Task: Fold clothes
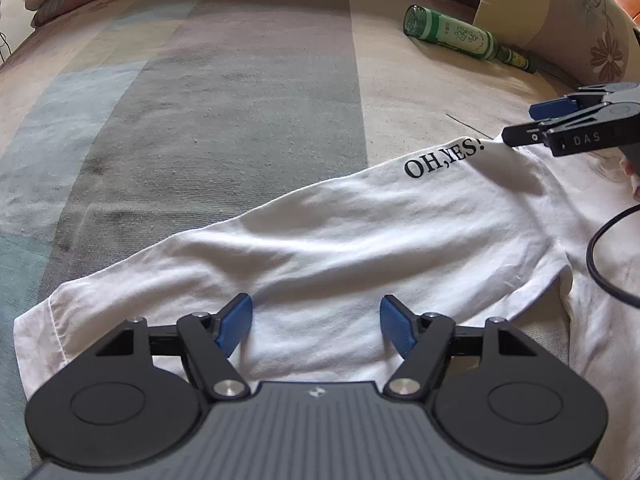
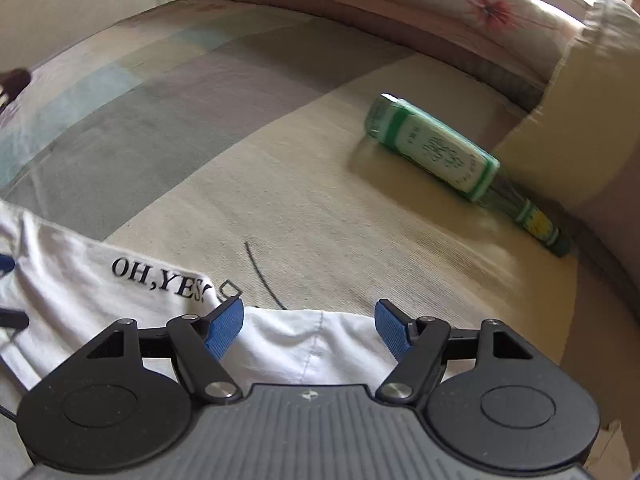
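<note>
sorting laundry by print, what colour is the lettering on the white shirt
Black "OH,YES!" lettering on the white shirt, clearest in the left wrist view.

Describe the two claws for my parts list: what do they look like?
Both match. The left claw and right claw have black linkage arms with silver pivot pins, blue ribbed finger pads, round black side housings and a grey ridged body. The right one's finger reads "DAS" in the left view. A black cable loops nearby.
</note>
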A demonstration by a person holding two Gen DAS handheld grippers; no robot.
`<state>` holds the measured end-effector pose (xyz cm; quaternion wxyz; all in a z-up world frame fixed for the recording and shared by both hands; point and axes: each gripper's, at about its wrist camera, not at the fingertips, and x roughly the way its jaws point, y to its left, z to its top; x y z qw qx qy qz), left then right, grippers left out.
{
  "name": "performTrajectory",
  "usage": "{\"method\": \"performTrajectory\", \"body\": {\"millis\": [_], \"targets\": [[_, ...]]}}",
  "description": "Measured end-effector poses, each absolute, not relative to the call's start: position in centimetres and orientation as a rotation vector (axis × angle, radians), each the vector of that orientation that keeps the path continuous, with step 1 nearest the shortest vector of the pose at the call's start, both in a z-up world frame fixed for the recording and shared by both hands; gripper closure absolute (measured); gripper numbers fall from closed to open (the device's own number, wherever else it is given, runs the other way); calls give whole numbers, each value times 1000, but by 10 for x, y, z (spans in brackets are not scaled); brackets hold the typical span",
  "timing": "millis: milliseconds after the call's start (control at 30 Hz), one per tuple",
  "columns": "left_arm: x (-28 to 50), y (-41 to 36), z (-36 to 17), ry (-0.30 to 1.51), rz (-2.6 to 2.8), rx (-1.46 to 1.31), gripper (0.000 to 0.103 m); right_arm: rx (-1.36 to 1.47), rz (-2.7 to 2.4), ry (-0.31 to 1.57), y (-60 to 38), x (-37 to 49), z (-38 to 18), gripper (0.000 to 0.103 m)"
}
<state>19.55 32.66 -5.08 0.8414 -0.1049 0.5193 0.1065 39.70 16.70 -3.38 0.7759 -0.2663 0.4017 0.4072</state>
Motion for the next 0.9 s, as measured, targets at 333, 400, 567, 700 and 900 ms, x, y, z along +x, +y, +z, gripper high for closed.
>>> {"method": "performTrajectory", "body": {"millis": [333,400,567,700,900], "targets": [[197,325,-52,1105,211,-205,29,-1127,1233,633,186,385,-48,31],[197,324,-52,1109,206,-198,29,-1115,1292,690,190,396,-47,37],[194,325,-52,1110,191,-192,28,-1098,1395,734,188,395,-45,74],[194,325,-52,1113,179,-184,28,-1098,1359,677,191,391,-46,99],[195,323,-40,1100,182,-206,28,-895,1146,727,183,415,-36,91]]}}
